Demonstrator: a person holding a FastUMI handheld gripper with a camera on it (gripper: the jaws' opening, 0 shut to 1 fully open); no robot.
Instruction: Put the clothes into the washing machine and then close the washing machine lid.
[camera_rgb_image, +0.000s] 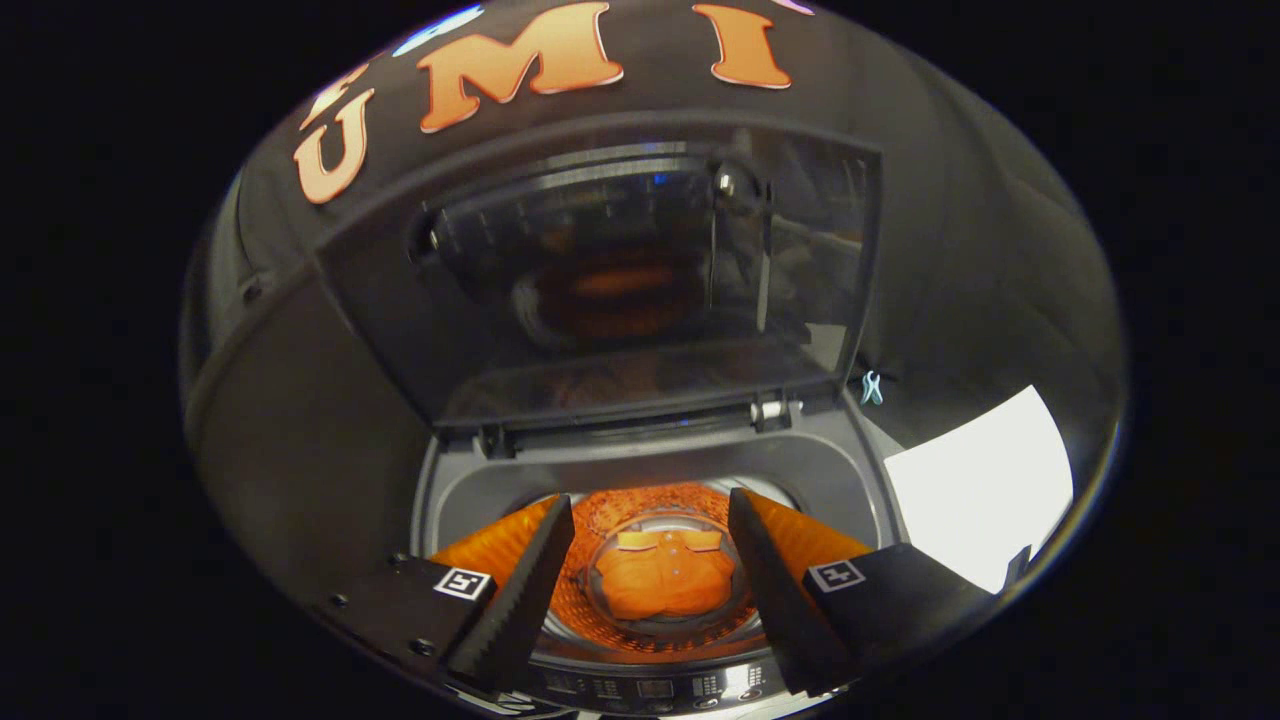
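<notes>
One gripper (650, 590) is hovering over the open top of the washing machine (860, 480), its two fingers (520, 600) standing spread wide apart and pinching nothing. One orange garment (662, 580), the clothes of the task, is lying folded at the bottom of the drum (610, 515), showing in the gap between the fingers and below them. The washing machine lid (640, 280) is standing raised beyond the fingers, hinged at the rear edge of the opening, its dark glass reflecting the drum. A control panel (650, 688) is running along the near rim, beneath the fingertips. One white sheet (980, 490) is lying to the right of the machine.
</notes>
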